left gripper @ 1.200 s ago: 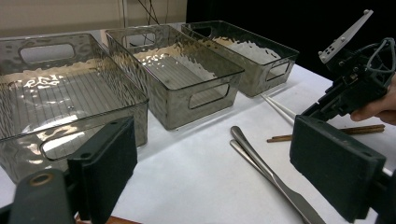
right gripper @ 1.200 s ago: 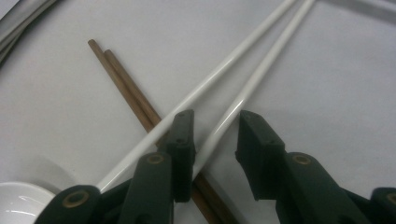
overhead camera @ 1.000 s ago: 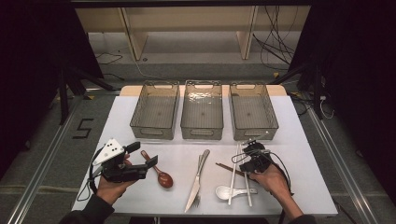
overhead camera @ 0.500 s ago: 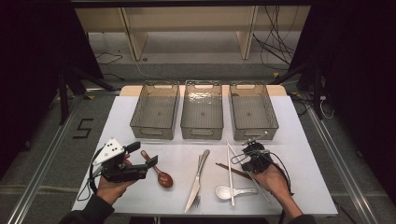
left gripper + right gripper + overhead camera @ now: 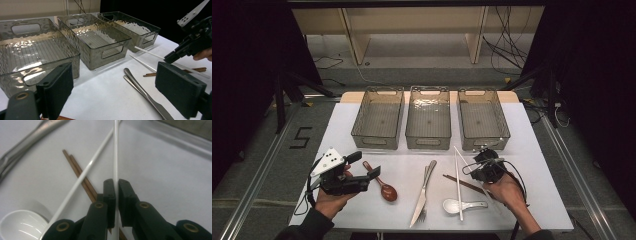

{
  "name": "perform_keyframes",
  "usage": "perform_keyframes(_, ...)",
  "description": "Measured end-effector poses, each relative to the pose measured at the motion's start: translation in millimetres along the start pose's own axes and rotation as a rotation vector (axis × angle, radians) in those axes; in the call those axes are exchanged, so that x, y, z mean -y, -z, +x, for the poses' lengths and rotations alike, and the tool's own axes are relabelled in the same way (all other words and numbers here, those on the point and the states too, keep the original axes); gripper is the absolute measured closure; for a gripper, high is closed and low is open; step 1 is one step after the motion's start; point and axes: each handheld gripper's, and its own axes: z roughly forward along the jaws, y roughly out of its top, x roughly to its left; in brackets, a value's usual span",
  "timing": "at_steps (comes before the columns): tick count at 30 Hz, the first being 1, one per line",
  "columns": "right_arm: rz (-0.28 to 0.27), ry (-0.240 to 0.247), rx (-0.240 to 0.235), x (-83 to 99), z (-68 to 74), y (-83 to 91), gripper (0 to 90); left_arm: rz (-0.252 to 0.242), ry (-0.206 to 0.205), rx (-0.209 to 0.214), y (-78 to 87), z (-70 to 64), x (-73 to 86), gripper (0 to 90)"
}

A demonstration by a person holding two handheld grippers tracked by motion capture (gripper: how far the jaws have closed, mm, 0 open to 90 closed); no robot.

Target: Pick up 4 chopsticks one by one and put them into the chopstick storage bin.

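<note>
Near the right bin (image 5: 482, 119), my right gripper (image 5: 116, 186) is clamped on one white chopstick (image 5: 115, 150); my left gripper (image 5: 112, 87) is level, jaws apart.

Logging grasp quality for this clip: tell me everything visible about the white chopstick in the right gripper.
The white chopstick is a thin, straight, glossy rod, plastic by its look. The right gripper is shut on it, its length running straight out between the jaws. In the left gripper view its tip reaches toward the right bin. A second white chopstick lies across brown chopsticks.
</note>
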Motion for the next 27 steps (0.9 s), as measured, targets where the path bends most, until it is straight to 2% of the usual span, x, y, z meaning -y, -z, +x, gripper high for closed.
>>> perform_keyframes(2,-0.055,-0.003,-0.016,-2.6,0.8,8.4,85.8,0.001,0.002,0.001,-0.4,0.0,0.1,14.3)
perform_keyframes(6,-0.097,0.009,-0.020,-6.6,4.2,15.5,85.8,0.009,0.017,0.007,-3.5,-1.4,0.2,14.3)
perform_keyframes(8,-0.119,0.012,-0.022,-9.3,7.5,18.9,85.7,0.017,0.008,0.011,-6.3,-4.7,-0.2,14.3)
perform_keyframes(11,-0.151,0.020,-0.032,-13.3,11.5,22.1,85.7,0.025,0.040,0.038,-11.5,-9.0,-1.6,14.3)
perform_keyframes(16,-0.190,0.022,-0.052,-20.5,17.0,26.9,85.6,0.050,0.045,0.066,-21.4,-18.7,-2.7,14.5)
perform_keyframes(22,-0.193,0.047,-0.059,-28.8,27.0,27.1,85.6,0.089,0.033,0.083,-32.9,-27.2,-2.6,14.5)
perform_keyframes(23,-0.186,0.071,-0.066,-31.7,33.2,26.4,85.6,0.096,0.031,0.087,-34.2,-28.2,-2.6,14.5)
perform_keyframes(25,-0.180,0.087,-0.070,-32.7,37.1,25.9,85.6,0.106,0.022,0.084,-36.4,-28.9,-2.7,14.5)
perform_keyframes(27,-0.148,0.141,-0.082,-34.0,48.3,23.4,85.6,0.109,0.011,0.069,-37.5,-27.7,-2.6,14.5)
